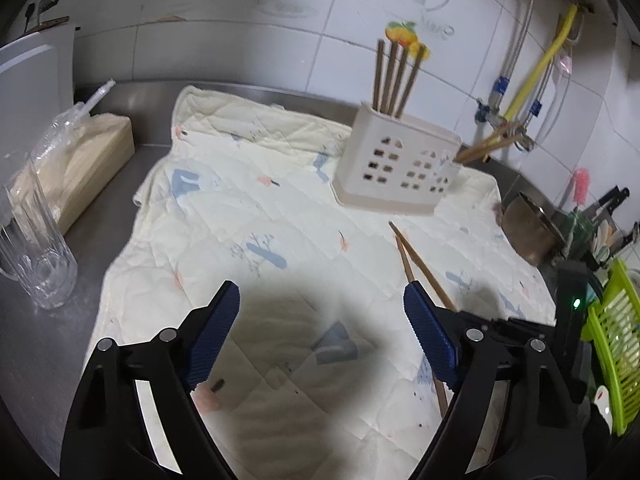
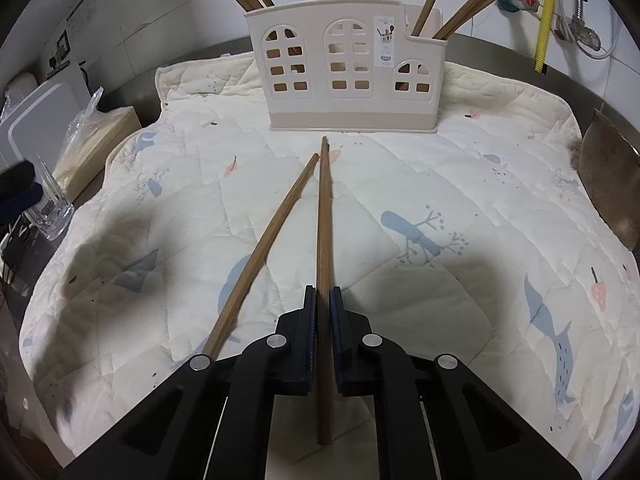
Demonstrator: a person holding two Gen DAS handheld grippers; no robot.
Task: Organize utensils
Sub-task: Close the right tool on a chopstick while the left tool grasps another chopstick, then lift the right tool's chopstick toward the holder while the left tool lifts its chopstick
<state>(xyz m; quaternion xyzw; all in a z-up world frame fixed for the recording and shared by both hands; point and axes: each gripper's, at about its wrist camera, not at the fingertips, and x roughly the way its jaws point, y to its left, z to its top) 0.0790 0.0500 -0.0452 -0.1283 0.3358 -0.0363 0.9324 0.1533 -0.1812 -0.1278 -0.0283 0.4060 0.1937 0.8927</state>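
A cream utensil holder (image 2: 348, 68) with window cut-outs stands at the far side of a quilted cloth (image 2: 460, 184); several brown chopsticks lean out of its left and right compartments. In the right wrist view my right gripper (image 2: 324, 294) is shut on one brown chopstick (image 2: 324, 216) that points toward the holder. A second chopstick (image 2: 264, 248) lies on the cloth just left of it, outside the jaws. In the left wrist view the holder (image 1: 396, 160) sits ahead to the right, and my left gripper (image 1: 322, 300) hangs open over bare cloth. Both chopsticks (image 1: 420, 264) lie by its right finger.
On the steel counter to the left stand a clear glass (image 1: 36, 256) and a wrapped box (image 1: 76, 164). At the right are a dark metal bowl (image 1: 528, 228), a green plastic basket (image 1: 612, 340), and a yellow hose (image 1: 536, 68) on the tiled wall.
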